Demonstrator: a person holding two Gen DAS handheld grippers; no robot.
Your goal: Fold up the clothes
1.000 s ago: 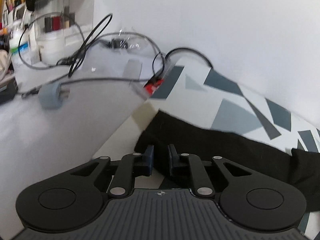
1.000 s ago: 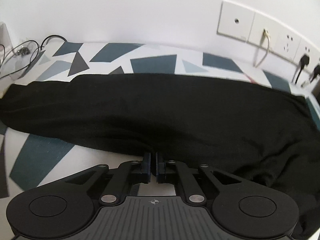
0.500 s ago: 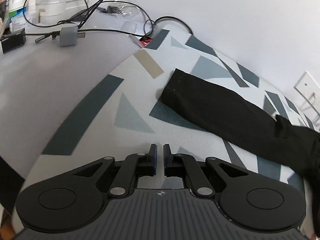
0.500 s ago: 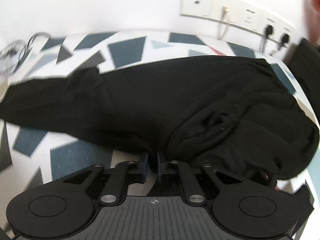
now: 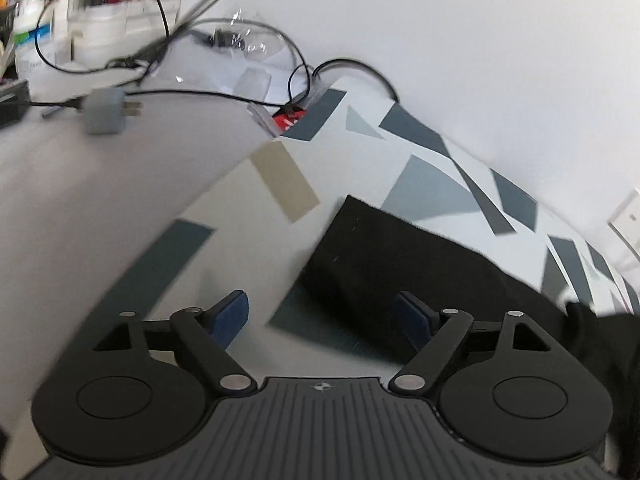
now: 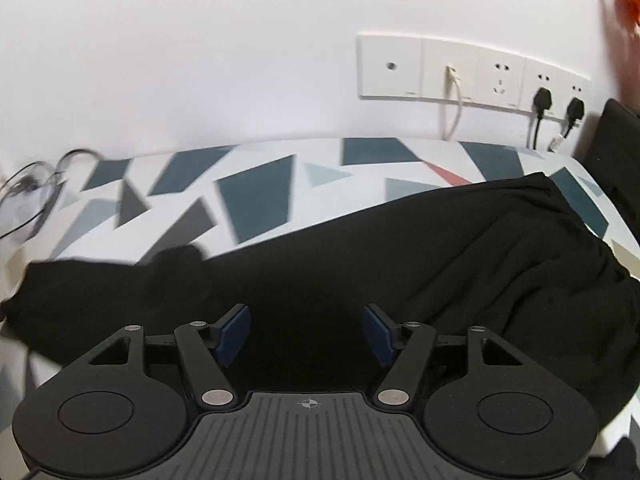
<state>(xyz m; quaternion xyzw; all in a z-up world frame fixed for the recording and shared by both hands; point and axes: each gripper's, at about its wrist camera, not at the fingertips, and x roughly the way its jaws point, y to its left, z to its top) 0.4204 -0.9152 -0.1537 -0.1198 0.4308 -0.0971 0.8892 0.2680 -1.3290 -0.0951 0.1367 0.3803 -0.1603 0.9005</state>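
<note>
A black garment (image 6: 360,264) lies across a white cloth with grey and blue triangles (image 6: 256,196). In the left wrist view its sleeve end (image 5: 384,248) lies flat, pointing toward the cloth's left edge. My left gripper (image 5: 324,316) is open and empty, just short of the sleeve's cuff corner. My right gripper (image 6: 306,334) is open and empty, hovering over the garment's dark body, with bunched folds (image 6: 540,256) to its right.
A grey desk (image 5: 80,184) lies left of the cloth, with tangled black cables (image 5: 160,60), a grey plug adapter (image 5: 106,114) and storage boxes (image 5: 100,12). Wall sockets (image 6: 472,72) with plugged cables sit behind the cloth at the right.
Both grippers have opened wide. The left gripper moved closer to the sleeve end. The right gripper let go of the garment's edge and now sits over its body.
</note>
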